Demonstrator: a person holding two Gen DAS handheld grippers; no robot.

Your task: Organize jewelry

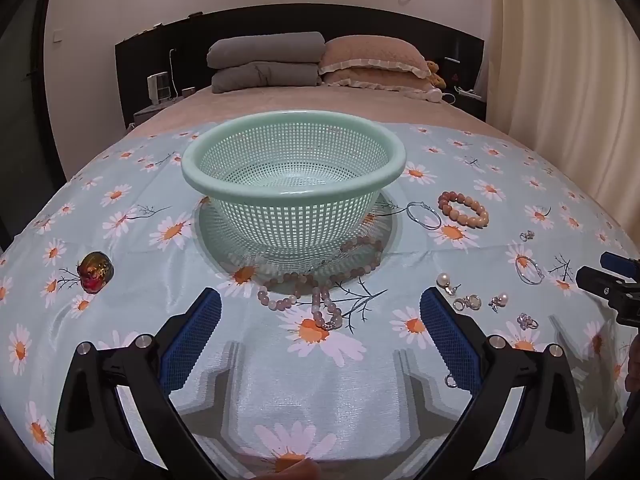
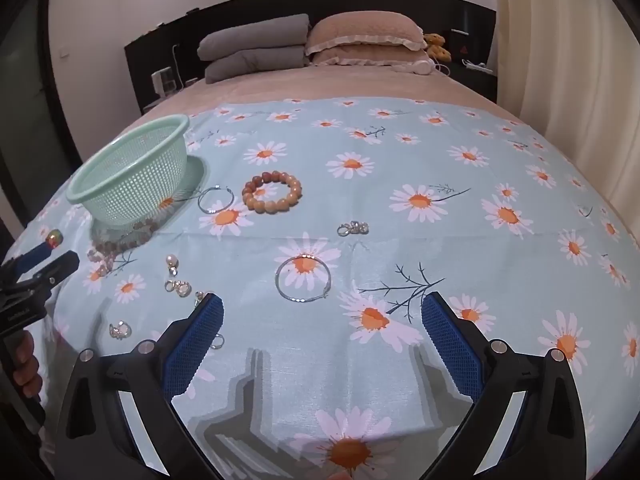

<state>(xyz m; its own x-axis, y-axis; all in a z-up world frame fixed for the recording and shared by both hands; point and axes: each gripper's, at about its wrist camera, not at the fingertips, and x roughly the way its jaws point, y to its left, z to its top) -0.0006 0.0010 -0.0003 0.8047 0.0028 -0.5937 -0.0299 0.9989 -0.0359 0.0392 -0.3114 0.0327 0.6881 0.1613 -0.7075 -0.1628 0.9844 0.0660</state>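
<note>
1. Both the left gripper (image 1: 320,334) and the right gripper (image 2: 322,334) hover over a daisy-print cloth (image 2: 440,152) on a bed, fingers spread wide, holding nothing
2. A pink bead necklace (image 1: 320,280) curls against the green mesh basket (image 1: 292,184)
3. A brown bead bracelet (image 2: 272,191), silver bangle (image 2: 303,279) and small earrings (image 2: 178,286) lie scattered beside it

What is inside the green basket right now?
Nothing shows inside the green basket: only bare mesh. The pink bead necklace lies outside, at its base. The near wall's inner face is hidden.
</note>
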